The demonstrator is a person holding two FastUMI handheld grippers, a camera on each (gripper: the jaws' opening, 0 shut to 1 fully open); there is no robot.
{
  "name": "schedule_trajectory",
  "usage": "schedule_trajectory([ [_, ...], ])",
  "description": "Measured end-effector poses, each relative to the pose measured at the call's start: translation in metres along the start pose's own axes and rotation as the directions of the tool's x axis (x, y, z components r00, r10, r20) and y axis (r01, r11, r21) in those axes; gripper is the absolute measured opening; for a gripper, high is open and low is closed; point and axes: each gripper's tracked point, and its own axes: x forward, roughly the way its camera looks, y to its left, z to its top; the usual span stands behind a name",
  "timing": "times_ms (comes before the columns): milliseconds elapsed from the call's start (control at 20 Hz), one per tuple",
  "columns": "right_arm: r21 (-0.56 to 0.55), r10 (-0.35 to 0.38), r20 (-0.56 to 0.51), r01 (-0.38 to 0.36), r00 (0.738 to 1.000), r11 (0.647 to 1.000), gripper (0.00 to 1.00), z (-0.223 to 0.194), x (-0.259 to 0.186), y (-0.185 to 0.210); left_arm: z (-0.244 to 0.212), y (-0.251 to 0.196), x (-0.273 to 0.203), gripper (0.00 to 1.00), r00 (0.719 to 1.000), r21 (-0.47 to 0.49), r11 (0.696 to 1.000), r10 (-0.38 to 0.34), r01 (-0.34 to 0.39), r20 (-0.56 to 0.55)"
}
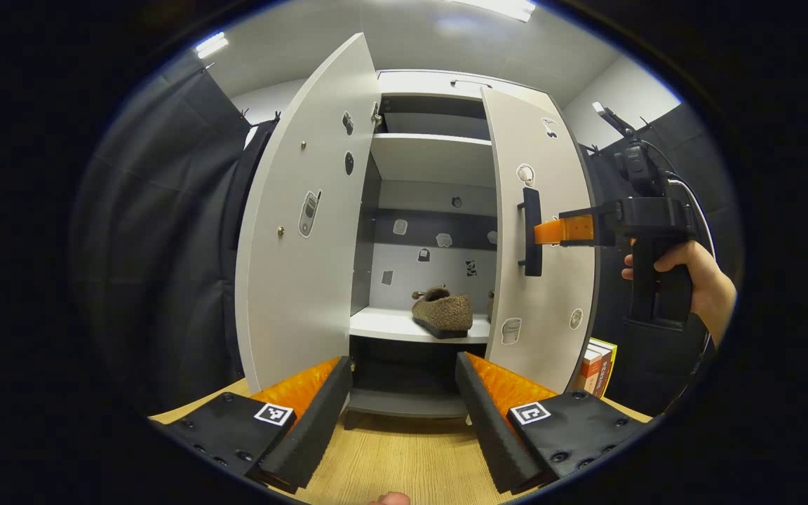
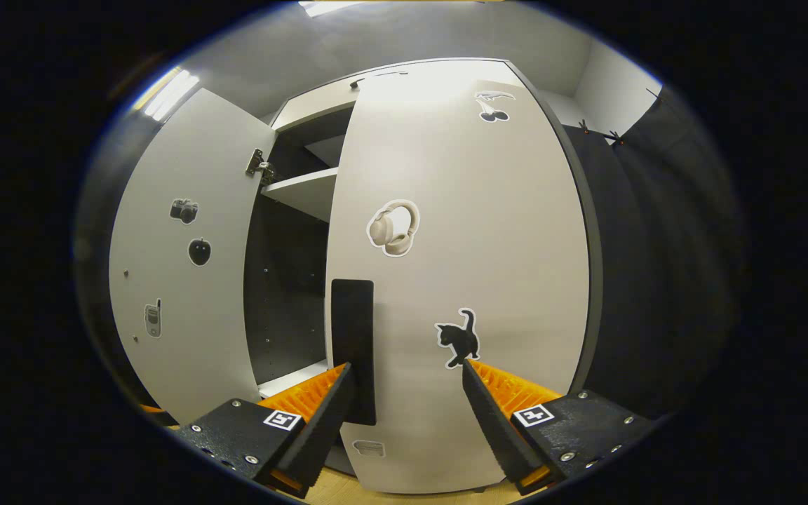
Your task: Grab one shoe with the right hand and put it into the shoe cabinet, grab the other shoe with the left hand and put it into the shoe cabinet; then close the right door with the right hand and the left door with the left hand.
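A brown fuzzy shoe (image 1: 444, 312) rests on the lower shelf (image 1: 390, 326) inside the white shoe cabinet; a sliver of a second shoe (image 1: 491, 306) peeks out behind the right door. The left door (image 1: 306, 217) stands wide open. The right door (image 1: 541, 245) is swung partway in. My right gripper (image 1: 564, 230), held by a hand (image 1: 698, 277), has its fingertips against that door beside the black handle (image 1: 532, 231). In the right gripper view the right gripper (image 2: 407, 403) is open, pressed close to the door (image 2: 460, 266), its left finger next to the handle (image 2: 353, 344). My left gripper (image 1: 404, 414) hangs open and holds nothing, in front of the cabinet.
A few books (image 1: 597, 368) stand at the cabinet's right foot. The cabinet sits on a wooden surface (image 1: 390, 456). Black cloth walls close in on both sides. The upper shelf (image 1: 432, 158) holds nothing that I can see.
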Motion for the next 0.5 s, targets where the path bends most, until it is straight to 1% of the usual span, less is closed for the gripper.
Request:
schedule_trajectory([
  [250, 0.03, -0.02, -0.006, 0.02, 1.0, 0.999, 0.94, -0.0031, 0.0038, 0.0016, -0.0021, 0.0027, -0.0006, 0.97, 1.0, -0.002, 1.0, 0.005, -0.005, -0.007],
  [300, 0.03, -0.022, -0.004, 0.022, 1.0, 0.999, 0.94, -0.003, 0.0057, 0.0014, -0.0026, 0.0041, -0.0011, 0.99, 1.0, -0.005, 1.0, 0.007, -0.007, -0.008],
  [350, 0.028, -0.024, -0.002, 0.024, 1.0, 0.999, 0.94, -0.0028, 0.0066, 0.0016, -0.0037, 0.005, -0.0015, 0.97, 1.0, -0.007, 1.0, 0.01, -0.01, -0.011],
  [500, 0.022, -0.035, -0.002, 0.035, 0.999, 0.999, 0.94, -0.0042, 0.0101, 0.0023, -0.004, 0.0082, -0.0042, 0.97, 1.0, -0.004, 1.0, 0.019, -0.019, -0.013],
])
